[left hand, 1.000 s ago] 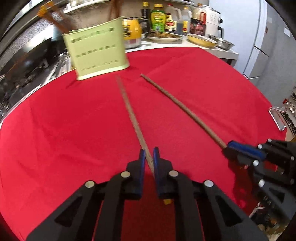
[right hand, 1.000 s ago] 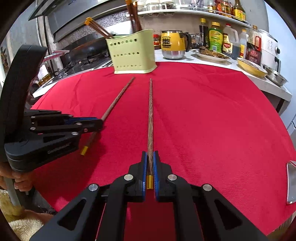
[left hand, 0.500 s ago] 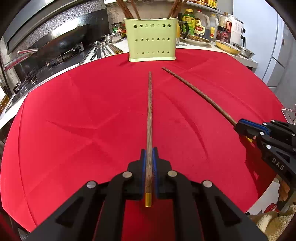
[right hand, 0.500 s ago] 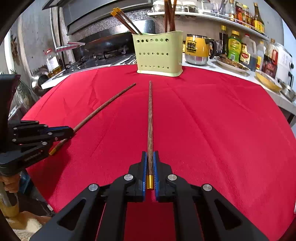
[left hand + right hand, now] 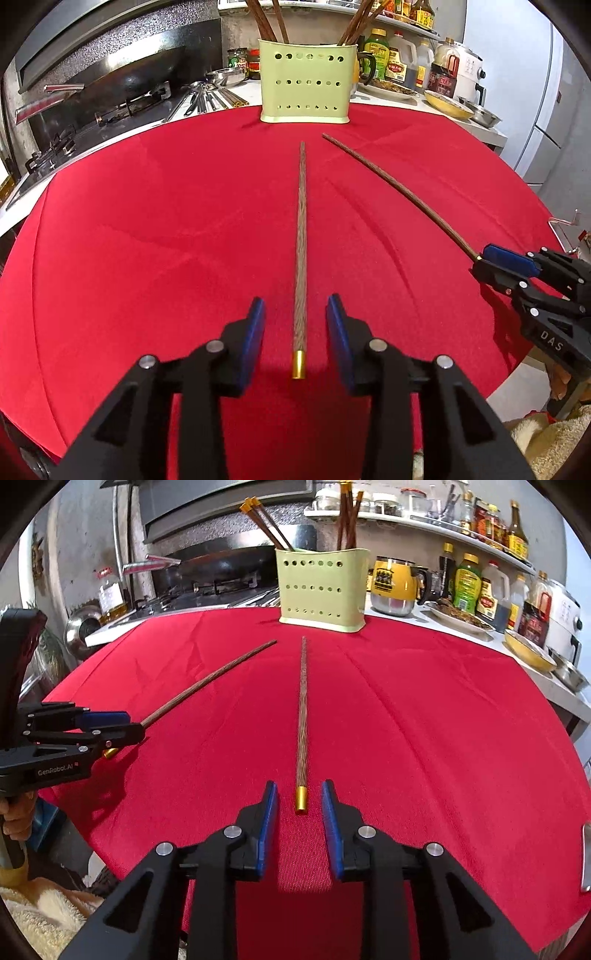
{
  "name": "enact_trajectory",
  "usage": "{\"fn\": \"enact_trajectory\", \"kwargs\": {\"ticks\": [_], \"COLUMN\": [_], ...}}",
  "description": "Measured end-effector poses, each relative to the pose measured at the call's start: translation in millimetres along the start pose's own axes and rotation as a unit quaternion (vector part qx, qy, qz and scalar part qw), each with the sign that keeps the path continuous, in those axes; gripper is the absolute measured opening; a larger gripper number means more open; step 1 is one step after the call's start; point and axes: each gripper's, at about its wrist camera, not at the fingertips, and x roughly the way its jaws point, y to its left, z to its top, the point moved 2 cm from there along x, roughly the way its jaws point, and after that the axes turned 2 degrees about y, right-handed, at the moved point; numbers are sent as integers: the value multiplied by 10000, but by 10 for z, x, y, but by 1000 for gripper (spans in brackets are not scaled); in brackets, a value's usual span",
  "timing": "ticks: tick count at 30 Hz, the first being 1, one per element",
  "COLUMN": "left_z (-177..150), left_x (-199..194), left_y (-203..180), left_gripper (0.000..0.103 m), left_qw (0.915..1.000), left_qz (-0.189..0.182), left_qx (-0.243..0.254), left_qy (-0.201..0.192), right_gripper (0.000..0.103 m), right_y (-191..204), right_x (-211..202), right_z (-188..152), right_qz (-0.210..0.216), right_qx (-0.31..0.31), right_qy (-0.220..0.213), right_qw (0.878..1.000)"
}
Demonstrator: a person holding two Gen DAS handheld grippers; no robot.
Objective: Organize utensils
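Note:
Two long brown chopsticks with gold end caps lie on the red tablecloth, tips toward a pale green perforated utensil holder (image 5: 306, 82) that holds several more chopsticks. My left gripper (image 5: 295, 314) is open, its jaws on either side of the left chopstick (image 5: 301, 243). My right gripper (image 5: 298, 794) is open around the gold end of the right chopstick (image 5: 303, 716). The right gripper also shows in the left wrist view (image 5: 480, 262), and the left gripper in the right wrist view (image 5: 135, 725). The holder also shows in the right wrist view (image 5: 322, 589).
The red cloth (image 5: 147, 240) covers a round table. Behind it are a stove with a wok (image 5: 122, 81), loose metal utensils (image 5: 207, 99), a yellow mug (image 5: 391, 587), sauce bottles (image 5: 469, 587) and bowls (image 5: 530, 651) on the counter.
Both grippers have opened and let go of their chopsticks, which now lie on the cloth between the jaws. Both views have swung to face the green holder.

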Motion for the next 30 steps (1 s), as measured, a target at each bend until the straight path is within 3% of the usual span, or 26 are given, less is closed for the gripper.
{"fn": "enact_trajectory", "kwargs": {"ticks": [3,8,11,15,18,23,25,26,30], "left_z": [5,-22,-63,-108,-130,-177,-186,-194,-171], "left_x": [0,-14,-42,-50,-68,-107,-110,-108,-105], "left_y": [25,17,-29,-97,-130,-154,-174,-174,-105], "left_gripper": [35,35,35,34,29,23,7,7,7], "left_qw": [10000,10000,9998,9998,9995,9988,9981,9976,9991], "left_qz": [8,-65,-207,-84,175,309,404,471,212], "left_qx": [-41,-55,13,174,256,372,457,498,339], "left_qy": [-11,-18,-33,-64,27,41,-14,-55,-136], "right_gripper": [23,8,7,7,7,8,9,9,8], "right_y": [12,14,36,3,0,11,21,26,41], "right_x": [26,84,54,-10,-29,-11,4,8,-5], "right_z": [30,72,44,-20,-43,-41,-30,-24,-38], "right_qz": [-27,-203,-267,-207,-208,-203,-206,-226,-281], "right_qx": [73,103,2,47,60,73,58,32,-9], "right_qy": [-13,-87,-65,-50,-76,-155,-183,-188,-193], "right_qw": [10000,9997,9996,9998,9997,9996,9996,9996,9994]}}
